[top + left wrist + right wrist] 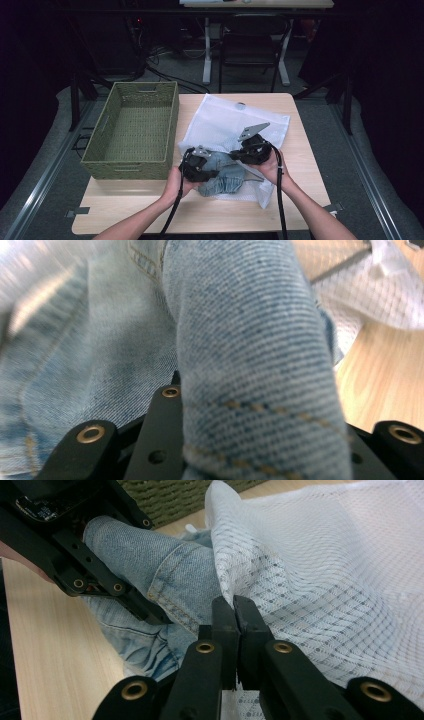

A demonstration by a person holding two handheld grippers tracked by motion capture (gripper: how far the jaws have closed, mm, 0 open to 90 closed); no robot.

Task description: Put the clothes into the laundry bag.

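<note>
Faded blue denim garment [223, 176], white net-cloth bag [225, 122], woven basket [131, 131], matt wood table [300, 150].

Dark lab; desk legs [206, 50], floor cables [165, 75]

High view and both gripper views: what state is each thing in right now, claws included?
Denim garment: bunched at the mesh bag's open edge, partly on the table.
White mesh laundry bag: lying flat, near edge lifted.
Woven basket: upright, nothing visible inside.
Left claw: closed on a denim fold.
Right claw: shut, pinching the bag's edge.
</note>
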